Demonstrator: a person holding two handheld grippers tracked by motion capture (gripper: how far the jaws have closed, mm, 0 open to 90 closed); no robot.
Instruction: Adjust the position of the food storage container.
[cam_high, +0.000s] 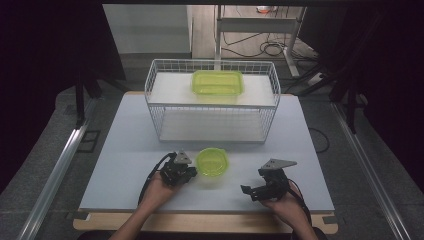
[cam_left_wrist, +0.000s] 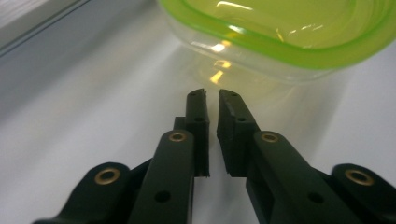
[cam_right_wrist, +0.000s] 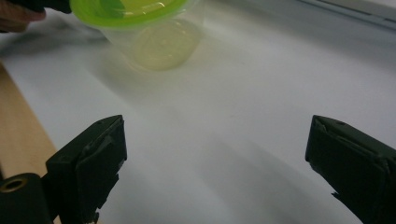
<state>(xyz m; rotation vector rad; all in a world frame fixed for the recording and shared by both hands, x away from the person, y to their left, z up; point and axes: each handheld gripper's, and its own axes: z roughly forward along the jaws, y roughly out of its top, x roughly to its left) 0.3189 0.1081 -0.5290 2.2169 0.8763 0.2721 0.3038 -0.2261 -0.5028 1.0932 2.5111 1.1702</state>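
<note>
A person at a white table (cam_high: 125, 165) works two hand-held grippers around a small round green-rimmed container (cam_high: 212, 161), which stands on the table's near half, in front of a white wire basket (cam_high: 212, 107) holding a larger rectangular green-lidded box (cam_high: 217, 82). The left gripper (cam_high: 191, 172) sits just beside the container's left flank, its jaws a narrow slit apart with nothing between them; in the left gripper view the tips (cam_left_wrist: 212, 100) point at the clear wall under the green rim (cam_left_wrist: 280, 51), close but apart. The right gripper (cam_high: 246, 190) rests well off to the container's right and nearer the person, jaws spread wide and empty. The left hand is plainly nearer; any grasp likely turns on that short gap straight ahead of its tips.
</note>
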